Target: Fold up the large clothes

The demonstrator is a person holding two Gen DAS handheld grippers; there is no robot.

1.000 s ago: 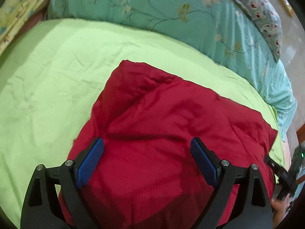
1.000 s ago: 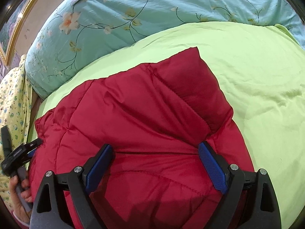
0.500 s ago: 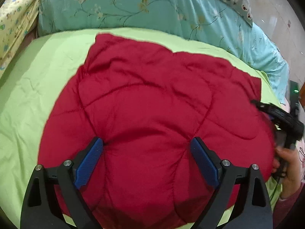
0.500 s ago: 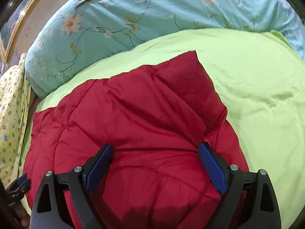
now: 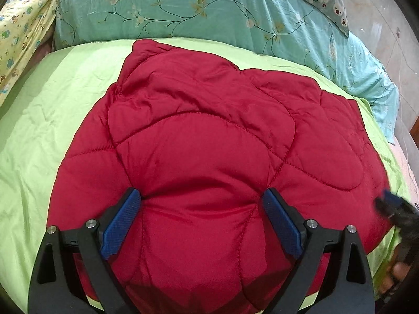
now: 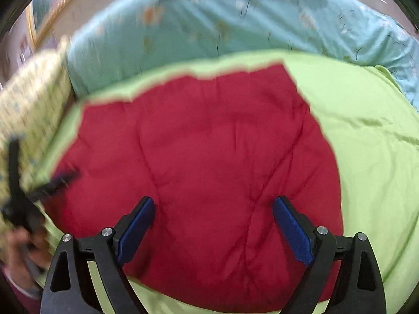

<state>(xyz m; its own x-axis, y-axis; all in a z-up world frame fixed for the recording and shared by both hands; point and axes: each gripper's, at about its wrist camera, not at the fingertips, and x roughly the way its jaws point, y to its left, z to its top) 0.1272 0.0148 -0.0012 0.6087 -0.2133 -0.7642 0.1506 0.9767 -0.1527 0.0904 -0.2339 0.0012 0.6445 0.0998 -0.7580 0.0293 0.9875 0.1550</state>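
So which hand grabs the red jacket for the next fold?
Probably left: the left tongs sit open, straddling a bulge of the red jacket in a sharp view. The right tongs are open over it, but their view is motion-blurred.

Red quilted jacket [image 6: 209, 157], lying on green sheet [image 6: 366, 157]; right gripper [image 6: 213, 206], fingers spread, above its near edge; left gripper [image 6: 64, 176], blurred, far left; floral bedding [image 6: 209, 28] beyond.

red quilted jacket [image 5: 209, 144], folded, on bed
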